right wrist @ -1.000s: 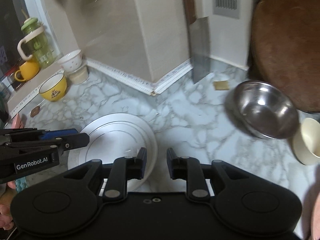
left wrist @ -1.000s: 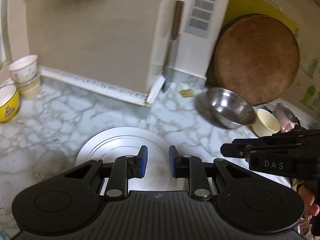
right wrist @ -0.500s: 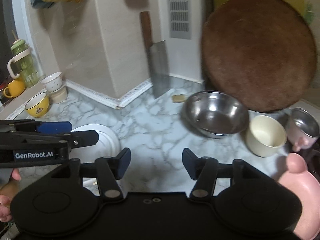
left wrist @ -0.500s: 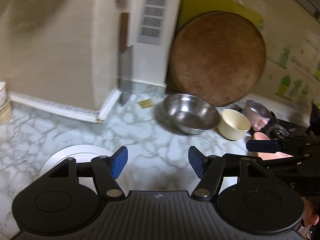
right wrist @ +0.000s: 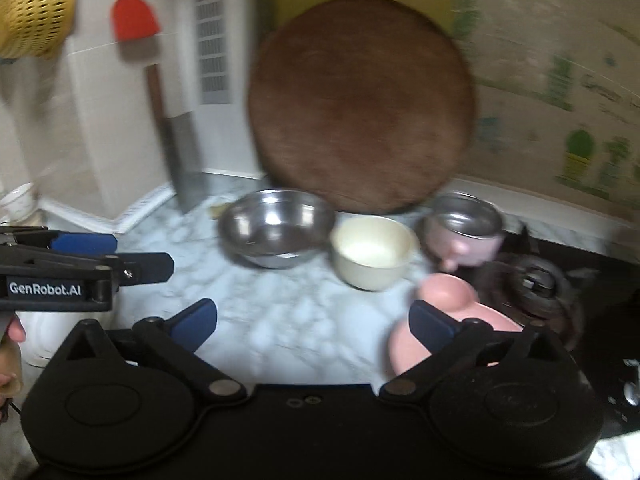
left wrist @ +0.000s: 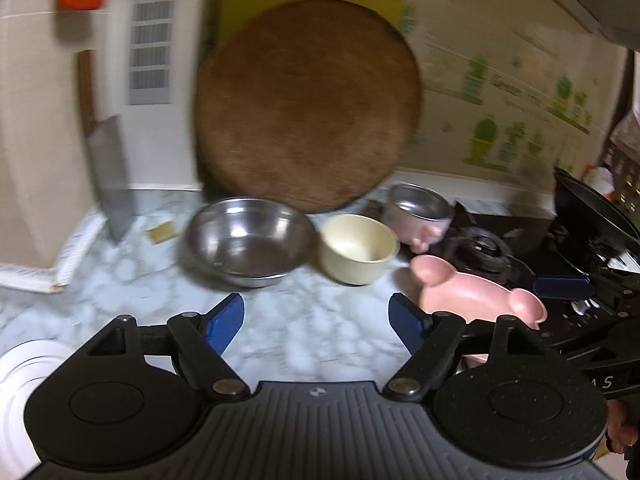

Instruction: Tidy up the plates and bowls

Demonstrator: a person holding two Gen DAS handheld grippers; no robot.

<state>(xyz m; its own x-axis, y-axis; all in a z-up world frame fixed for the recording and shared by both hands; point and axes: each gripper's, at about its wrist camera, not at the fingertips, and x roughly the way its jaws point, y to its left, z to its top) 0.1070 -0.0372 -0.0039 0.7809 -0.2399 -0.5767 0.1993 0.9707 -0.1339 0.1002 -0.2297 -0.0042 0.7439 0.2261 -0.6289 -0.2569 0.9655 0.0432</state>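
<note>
Now both the left gripper (left wrist: 316,322) and the right gripper (right wrist: 312,320) have just spread wide, nothing between their fingers. The pink eared plate (right wrist: 448,320) lies just beside the right gripper's right finger, with the steel bowl (right wrist: 276,228) and cream bowl (right wrist: 372,252) ahead. The plate looks light, stiff and smooth-glazed, so probably slippery; pinching its rim beside an ear seems safest.

The surface (left wrist: 312,332) is white marble veined with grey. On it, toward the back, a steel bowl (left wrist: 248,240) sits with a cream bowl (left wrist: 358,248) just to its right; behind that, a pink steel-lined cup (left wrist: 420,216). A pink eared dish (left wrist: 480,292) lies at the right edge beside the black hob. A white plate (left wrist: 24,364) rests at the near left. A round wooden board (left wrist: 308,108) stands on edge against the wall
</note>
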